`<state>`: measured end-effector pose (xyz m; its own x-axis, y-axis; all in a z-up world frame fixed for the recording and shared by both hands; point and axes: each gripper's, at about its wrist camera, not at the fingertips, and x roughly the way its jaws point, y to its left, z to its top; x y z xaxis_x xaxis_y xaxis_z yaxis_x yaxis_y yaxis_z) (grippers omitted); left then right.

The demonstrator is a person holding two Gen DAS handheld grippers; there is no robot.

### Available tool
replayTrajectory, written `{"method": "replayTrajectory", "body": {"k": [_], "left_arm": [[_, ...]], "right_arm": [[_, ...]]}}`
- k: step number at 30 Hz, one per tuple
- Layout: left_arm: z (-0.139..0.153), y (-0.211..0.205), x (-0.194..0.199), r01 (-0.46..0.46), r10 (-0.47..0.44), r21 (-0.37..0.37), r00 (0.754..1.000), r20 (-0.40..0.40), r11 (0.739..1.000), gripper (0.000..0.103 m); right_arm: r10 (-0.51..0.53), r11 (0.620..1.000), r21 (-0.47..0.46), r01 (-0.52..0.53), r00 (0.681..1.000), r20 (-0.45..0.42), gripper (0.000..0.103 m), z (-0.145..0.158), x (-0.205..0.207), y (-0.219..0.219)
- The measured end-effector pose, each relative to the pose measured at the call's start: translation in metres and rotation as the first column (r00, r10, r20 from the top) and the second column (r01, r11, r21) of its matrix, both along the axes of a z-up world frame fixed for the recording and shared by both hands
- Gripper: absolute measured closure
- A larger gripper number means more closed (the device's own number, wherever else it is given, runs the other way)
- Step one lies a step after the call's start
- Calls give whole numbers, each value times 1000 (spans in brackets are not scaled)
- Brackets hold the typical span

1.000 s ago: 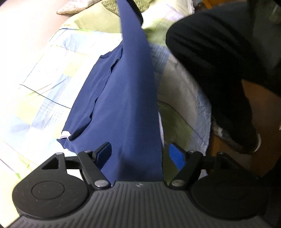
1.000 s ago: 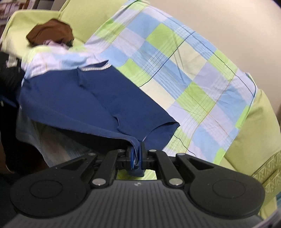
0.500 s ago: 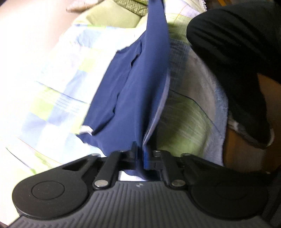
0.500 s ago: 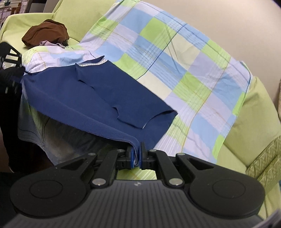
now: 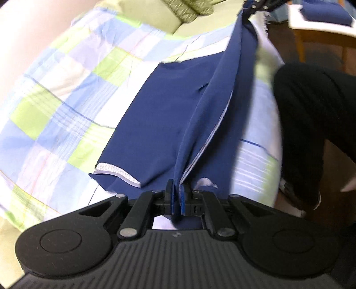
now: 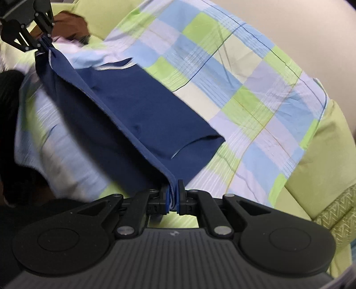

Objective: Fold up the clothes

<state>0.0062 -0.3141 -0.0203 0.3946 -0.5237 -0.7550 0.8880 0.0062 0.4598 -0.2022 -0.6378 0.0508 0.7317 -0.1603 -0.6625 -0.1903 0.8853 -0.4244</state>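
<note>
A navy blue shirt (image 5: pixel 155 124) lies on a checked sheet (image 5: pixel 55 106) over a green sofa. My left gripper (image 5: pixel 176 195) is shut on the shirt's near edge, beside the white-trimmed collar (image 5: pixel 115 172). The edge stretches taut up to the right gripper (image 5: pixel 255 4) at the top. In the right wrist view my right gripper (image 6: pixel 173 200) is shut on the other end of the same edge of the shirt (image 6: pixel 142 106). The lifted edge runs to the left gripper (image 6: pixel 43 43) at the upper left. The far half of the shirt rests flat on the sheet (image 6: pixel 244 89).
A brown garment (image 6: pixel 71 24) lies on the green sofa seat (image 6: pixel 316 160) behind the shirt. A person's black-trousered leg (image 5: pixel 311 124) stands by the sofa front. A folded blue item (image 5: pixel 327 13) sits on a white-topped table (image 5: pixel 316 27) at upper right.
My left gripper went from open to shut on the shirt's edge. Both grippers have lifted that edge and carried it over the sofa, pulling it taut between them.
</note>
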Motion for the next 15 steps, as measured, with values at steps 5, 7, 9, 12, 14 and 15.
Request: {"method": "replayTrajectory", "body": {"k": [5, 7, 9, 12, 14, 15], "left_arm": [[-28, -18, 56, -66, 69, 25, 988, -140, 997, 88], [-35, -18, 70, -98, 99, 11, 982, -163, 995, 66], [-34, -11, 75, -126, 120, -21, 977, -179, 992, 56], [-24, 3, 83, -161, 141, -76, 966, -216, 984, 50], [-17, 15, 89, -183, 147, -119, 954, -263, 976, 49], [-13, 23, 89, -191, 145, -143, 949, -281, 971, 47]], "right_arm": [[-40, 989, 141, 46, 998, -46, 101, -24, 39, -35], [-57, 978, 200, 68, 997, -59, 99, -34, 50, -49], [-74, 962, 257, 90, 995, -74, 95, -44, 61, -62], [-117, 932, 339, 131, 991, -62, 83, -54, 70, -83], [-155, 916, 372, 153, 988, -26, 82, -51, 59, -89], [-169, 905, 393, 162, 985, -17, 82, -50, 53, -91]]}}
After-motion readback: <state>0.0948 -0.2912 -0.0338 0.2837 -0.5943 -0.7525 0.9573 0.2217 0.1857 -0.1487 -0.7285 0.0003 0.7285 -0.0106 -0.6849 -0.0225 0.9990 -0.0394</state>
